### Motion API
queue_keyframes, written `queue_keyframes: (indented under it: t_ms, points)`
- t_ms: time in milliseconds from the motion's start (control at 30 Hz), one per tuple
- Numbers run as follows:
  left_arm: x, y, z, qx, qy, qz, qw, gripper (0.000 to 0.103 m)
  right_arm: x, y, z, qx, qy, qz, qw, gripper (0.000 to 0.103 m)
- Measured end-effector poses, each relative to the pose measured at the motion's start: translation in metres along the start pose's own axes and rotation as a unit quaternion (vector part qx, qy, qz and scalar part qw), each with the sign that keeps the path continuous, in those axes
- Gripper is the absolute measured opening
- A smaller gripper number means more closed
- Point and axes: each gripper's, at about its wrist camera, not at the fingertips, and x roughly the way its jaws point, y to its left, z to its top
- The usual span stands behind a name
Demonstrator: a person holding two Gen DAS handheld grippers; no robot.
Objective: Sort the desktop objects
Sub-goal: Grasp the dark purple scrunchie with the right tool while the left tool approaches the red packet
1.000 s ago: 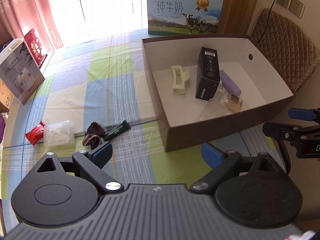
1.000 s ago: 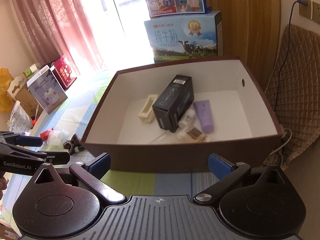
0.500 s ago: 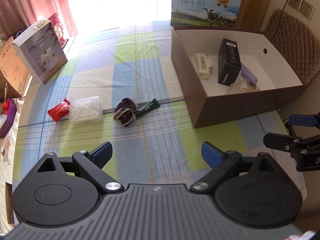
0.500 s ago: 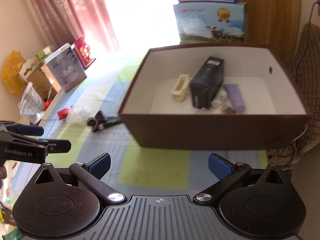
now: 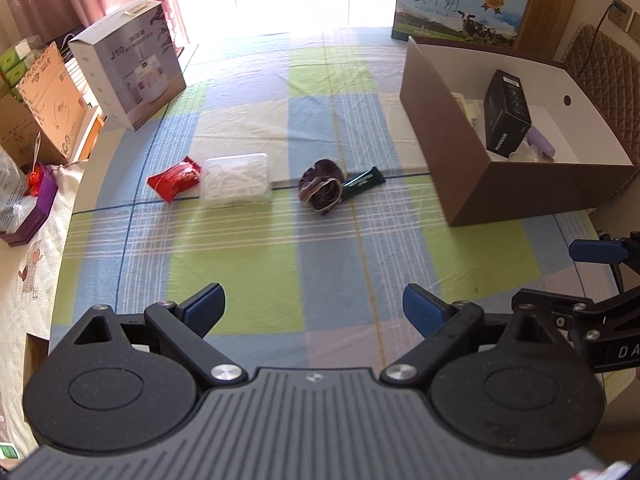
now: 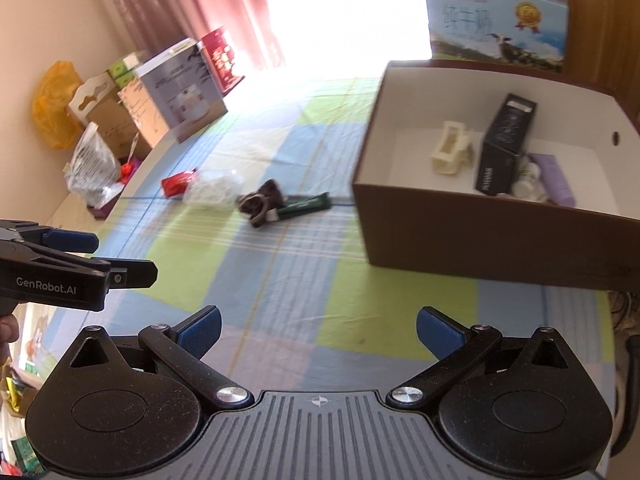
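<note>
Sorting looks partly done. Brown box sits at the right of the counter and already holds a cream hair clip, a black carton leaning upright, a purple tube, plus a couple of small pale items by the tube that I can't identify. Four things are left out on the checked cloth, in a rough row left of the box: red snack packet, clear plastic tub touching or just beside it, dark scrunchie, and a green bar wrapper lying against the scrunchie on the box side. Left claw is wide open, holding nothing, hovering over bare cloth on the near side of the row. Right claw is likewise spread wide and empty, near the box's front wall, well apart from the loose items. My read: roughly halfway, between picks; scrunchie or green wrapper are the closest candidates for the next grab.
</note>
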Motion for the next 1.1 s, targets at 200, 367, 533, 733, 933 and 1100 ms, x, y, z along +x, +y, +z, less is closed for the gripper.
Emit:
queue_keyframes:
  t_ms: [200, 367, 533, 733, 933, 1100]
  points:
    - [0.002, 0.025, -0.008, -0.009, 0.008, 0.003, 0.9999, 0.094, 0.015, 0.023, 0.000, -0.005, 0.011, 0.006, 1.000, 0.101]
    - [0.005, 0.044, -0.012, -0.015, 0.014, 0.005, 0.9998, 0.094, 0.029, 0.040, 0.001, -0.007, 0.021, 0.008, 1.000, 0.101]
    - [0.010, 0.061, -0.014, -0.016, 0.019, 0.003, 0.9997, 0.094, 0.041, 0.054, 0.002, -0.004, 0.025, 0.006, 1.000, 0.101]
    - [0.017, 0.080, -0.016, -0.015, 0.027, 0.001, 0.9995, 0.094, 0.055, 0.069, 0.003, 0.002, 0.029, 0.001, 1.000, 0.101]
    - [0.025, 0.100, -0.015, -0.017, 0.032, 0.002, 0.9994, 0.094, 0.069, 0.081, 0.006, 0.009, 0.030, -0.006, 0.999, 0.101]
    - [0.033, 0.114, -0.014, -0.016, 0.034, 0.000, 0.9993, 0.094, 0.080, 0.089, 0.008, 0.016, 0.014, -0.009, 1.000, 0.101]
